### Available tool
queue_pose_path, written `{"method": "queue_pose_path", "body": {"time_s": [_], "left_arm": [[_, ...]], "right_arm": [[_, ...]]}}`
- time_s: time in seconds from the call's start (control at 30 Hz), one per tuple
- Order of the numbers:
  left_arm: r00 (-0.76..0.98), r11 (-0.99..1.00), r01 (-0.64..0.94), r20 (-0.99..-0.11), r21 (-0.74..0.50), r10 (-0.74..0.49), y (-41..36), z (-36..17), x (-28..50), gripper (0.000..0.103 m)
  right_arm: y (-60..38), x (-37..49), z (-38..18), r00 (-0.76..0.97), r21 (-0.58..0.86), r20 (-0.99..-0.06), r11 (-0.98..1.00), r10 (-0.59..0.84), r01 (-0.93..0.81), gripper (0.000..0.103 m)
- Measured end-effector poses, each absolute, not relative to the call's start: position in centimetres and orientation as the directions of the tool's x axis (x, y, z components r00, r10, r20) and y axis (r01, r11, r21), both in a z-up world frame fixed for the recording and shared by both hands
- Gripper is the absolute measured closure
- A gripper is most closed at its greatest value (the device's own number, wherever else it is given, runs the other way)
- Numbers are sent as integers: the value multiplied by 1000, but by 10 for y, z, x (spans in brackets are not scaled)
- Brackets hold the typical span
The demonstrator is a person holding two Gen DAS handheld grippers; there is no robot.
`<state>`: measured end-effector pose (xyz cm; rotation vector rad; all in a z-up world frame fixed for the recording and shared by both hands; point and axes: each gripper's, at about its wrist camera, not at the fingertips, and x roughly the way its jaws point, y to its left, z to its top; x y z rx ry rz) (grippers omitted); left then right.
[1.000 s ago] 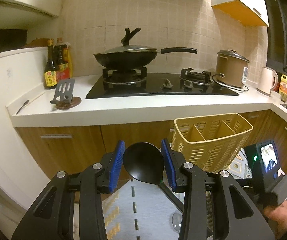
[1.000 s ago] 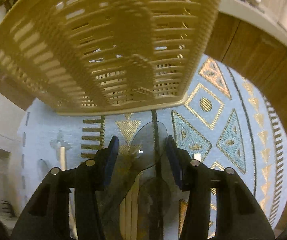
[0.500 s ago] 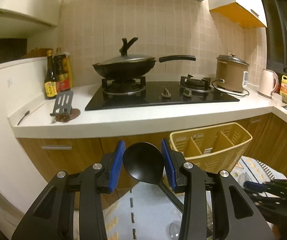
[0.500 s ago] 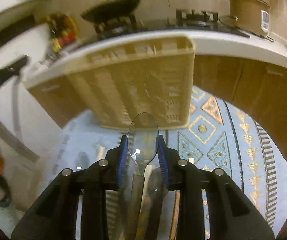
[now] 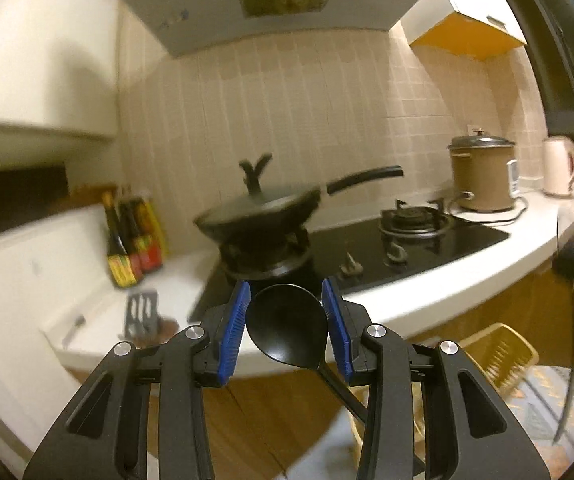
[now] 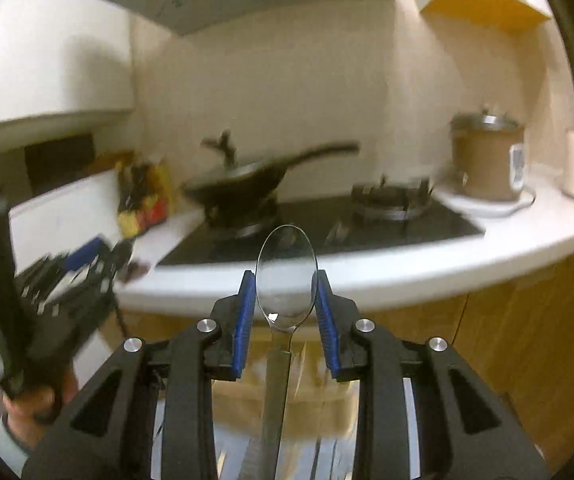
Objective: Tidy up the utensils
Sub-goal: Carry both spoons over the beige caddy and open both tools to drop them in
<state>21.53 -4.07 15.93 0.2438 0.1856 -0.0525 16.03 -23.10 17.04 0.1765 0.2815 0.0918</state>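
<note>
My left gripper [image 5: 286, 326] is shut on a black ladle [image 5: 287, 326]; its bowl sits between the blue pads and its handle runs down to the right. My right gripper [image 6: 285, 296] is shut on a clear spoon [image 6: 286, 276], bowl up, handle pointing down. The yellow slotted utensil basket [image 5: 501, 354] shows low on the right in the left wrist view, and blurred under the fingers in the right wrist view [image 6: 323, 392]. The left gripper also shows at the left edge of the right wrist view [image 6: 67, 272].
A white counter [image 5: 427, 300] carries a black hob with a lidded wok [image 5: 263, 212], sauce bottles [image 5: 131, 240], a slotted spatula on a rest [image 5: 141, 314], a brown rice cooker [image 5: 483, 176] and a white kettle [image 5: 559, 166]. Wooden cabinets [image 6: 527, 340] stand below. A range hood [image 5: 283, 4] hangs above.
Both grippers have tilted up from the floor and basket toward the counter and hood. The basket has dropped low in both views. Each still holds its utensil.
</note>
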Motion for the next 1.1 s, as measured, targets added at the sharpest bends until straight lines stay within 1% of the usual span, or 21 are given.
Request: {"method": "queue_pose_path", "body": {"time_s": [0.13, 0.27, 0.4, 0.53, 0.77, 0.87, 0.9, 0.93, 1.0, 1.03, 1.07, 1.1], "left_arm": [[989, 951, 24, -144, 309, 22, -58, 158, 232, 67], [985, 955, 29, -170, 294, 23, -62, 149, 250, 67], [983, 954, 29, -180, 298, 26, -64, 130, 262, 67], [981, 953, 26, -193, 303, 34, -65, 113, 270, 67], [972, 955, 73, -235, 289, -4, -67, 95, 273, 67], [963, 962, 112, -267, 250, -43, -64, 92, 271, 65], [960, 963, 123, -274, 239, -55, -62, 92, 270, 63], [955, 964, 142, -286, 226, -74, -60, 93, 267, 58], [953, 964, 155, -288, 216, -88, -57, 95, 262, 55], [951, 965, 166, -292, 204, -101, -54, 97, 257, 53], [948, 965, 175, -297, 195, -112, -53, 99, 255, 52], [941, 966, 196, -309, 170, -137, -48, 103, 250, 49]], "right_arm": [[-240, 193, 174, 979, 161, -201, 987, 13, 20, 76], [-245, 215, 166, 988, 131, -150, 989, -44, 64, 76], [-241, 230, 148, 990, 83, -129, 994, -60, 71, 76], [-240, 237, 127, 987, 81, -152, 995, -43, 56, 76], [-249, 239, 107, 982, 110, -187, 993, -27, 49, 76], [-248, 236, 102, 980, 110, -200, 993, -19, 42, 76], [-248, 234, 101, 977, 112, -211, 993, -11, 35, 76], [-248, 232, 100, 974, 112, -226, 993, 1, 25, 76], [-249, 227, 99, 967, 120, -253, 993, 23, 8, 75], [-250, 224, 99, 963, 131, -267, 991, 40, -5, 70], [-253, 219, 100, 959, 147, -278, 989, 59, -19, 58], [-255, 214, 101, 957, 156, -281, 988, 65, -21, 53]]}}
